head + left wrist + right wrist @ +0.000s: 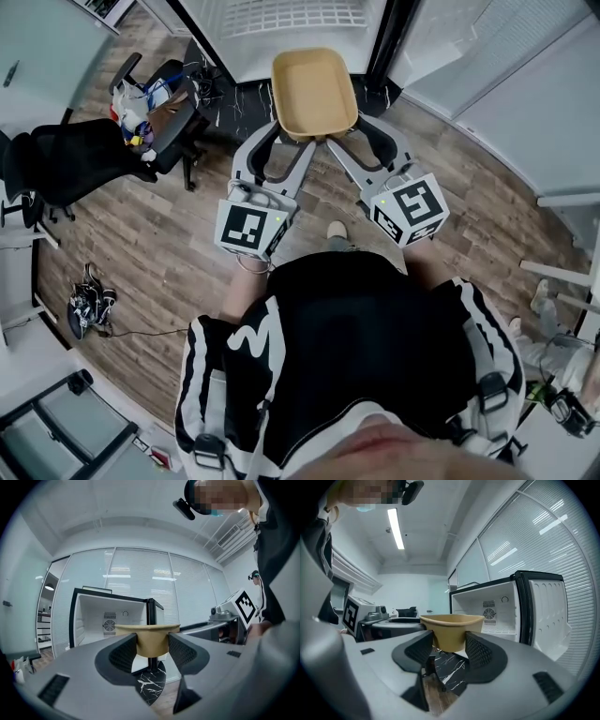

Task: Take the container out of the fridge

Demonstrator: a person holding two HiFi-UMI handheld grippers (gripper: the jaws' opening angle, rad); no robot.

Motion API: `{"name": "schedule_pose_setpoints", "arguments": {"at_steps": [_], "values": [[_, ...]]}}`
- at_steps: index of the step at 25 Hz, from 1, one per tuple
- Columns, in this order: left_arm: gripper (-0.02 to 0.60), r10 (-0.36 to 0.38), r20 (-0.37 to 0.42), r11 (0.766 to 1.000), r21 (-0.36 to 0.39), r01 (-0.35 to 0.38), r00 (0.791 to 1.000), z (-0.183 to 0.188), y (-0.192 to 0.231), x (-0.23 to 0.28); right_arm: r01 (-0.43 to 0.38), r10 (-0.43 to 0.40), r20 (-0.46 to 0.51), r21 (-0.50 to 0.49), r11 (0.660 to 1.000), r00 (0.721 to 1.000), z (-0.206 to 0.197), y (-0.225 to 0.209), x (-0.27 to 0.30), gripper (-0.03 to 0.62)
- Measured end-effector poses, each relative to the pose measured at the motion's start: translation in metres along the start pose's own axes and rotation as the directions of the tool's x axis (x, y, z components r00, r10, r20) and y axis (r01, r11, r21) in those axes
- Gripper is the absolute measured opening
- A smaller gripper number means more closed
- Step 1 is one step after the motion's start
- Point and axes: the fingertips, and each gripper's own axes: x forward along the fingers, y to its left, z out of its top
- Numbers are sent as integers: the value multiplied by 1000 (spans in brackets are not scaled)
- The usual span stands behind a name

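Observation:
A shallow tan container [314, 92] is held in the air in front of the open fridge [281, 19], outside its white, bare interior. My left gripper [284, 139] is shut on the container's near left rim. On the near right rim my right gripper [354, 131] is shut as well. In the left gripper view the container [150, 641] sits pinched between the dark jaws, with the fridge [110, 616] behind it. The right gripper view shows the container [451, 630] clamped the same way, and the fridge [501, 611] with its door swung out to the right.
The fridge stands on a black marbled plinth [234, 98]. A black office chair [155, 108] piled with clutter stands left of it, and another chair [66, 159] farther left. Cables and gear [89, 305] lie on the wood floor. Glass walls with blinds stand behind.

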Motion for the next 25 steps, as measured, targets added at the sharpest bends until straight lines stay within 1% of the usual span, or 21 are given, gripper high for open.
{"name": "schedule_pose_setpoints", "arguments": {"at_steps": [8, 13, 19, 25], "values": [[216, -21, 34, 1000, 13, 21, 999, 7, -15, -35, 12, -12, 4, -1, 1000, 1000, 2, 34, -21, 227], [216, -28, 19, 1000, 6, 28, 999, 8, -27, -58, 26, -26, 10, -2, 1000, 1000, 1, 55, -36, 227], [216, -44, 32, 999, 4, 44, 999, 12, -40, -85, 38, -38, 17, 3, 999, 999, -2, 82, -52, 227], [216, -68, 43, 998, 10, 68, 997, 17, -52, -105, 64, -63, 25, -26, 998, 998, 3, 101, -68, 227]]}}
